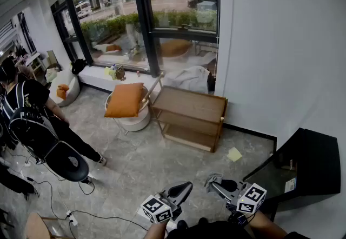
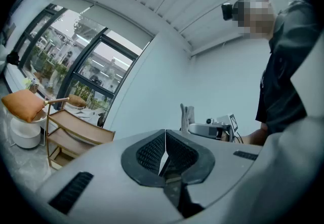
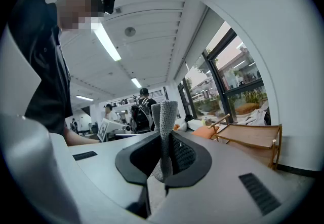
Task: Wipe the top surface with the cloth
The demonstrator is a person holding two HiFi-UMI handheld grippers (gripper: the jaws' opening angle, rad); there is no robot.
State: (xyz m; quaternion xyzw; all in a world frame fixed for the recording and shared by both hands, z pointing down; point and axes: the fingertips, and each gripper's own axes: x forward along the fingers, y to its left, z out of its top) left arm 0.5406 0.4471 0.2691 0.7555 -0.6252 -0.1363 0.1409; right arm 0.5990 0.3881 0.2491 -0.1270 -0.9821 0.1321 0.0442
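A low wooden shelf unit point(image 1: 189, 104) stands against the wall by the window, its top bare; it also shows in the left gripper view point(image 2: 76, 126) and the right gripper view point(image 3: 250, 137). My right gripper point(image 1: 215, 184) is held low, well short of the unit, and is shut on a grey cloth point(image 1: 211, 179). The cloth point(image 3: 166, 116) sticks up between the jaws of the right gripper point(image 3: 164, 154). My left gripper point(image 1: 185, 186) is beside it, shut with nothing between its jaws point(image 2: 165, 143). The right gripper's cloth point(image 2: 187, 115) shows past it.
An orange cushion point(image 1: 125, 100) lies on a white round stool left of the unit. A black cabinet point(image 1: 308, 167) stands at the right. A yellow note point(image 1: 234, 154) lies on the floor. A person with a backpack point(image 1: 27, 113), a black chair point(image 1: 67, 162) and floor cables are at the left.
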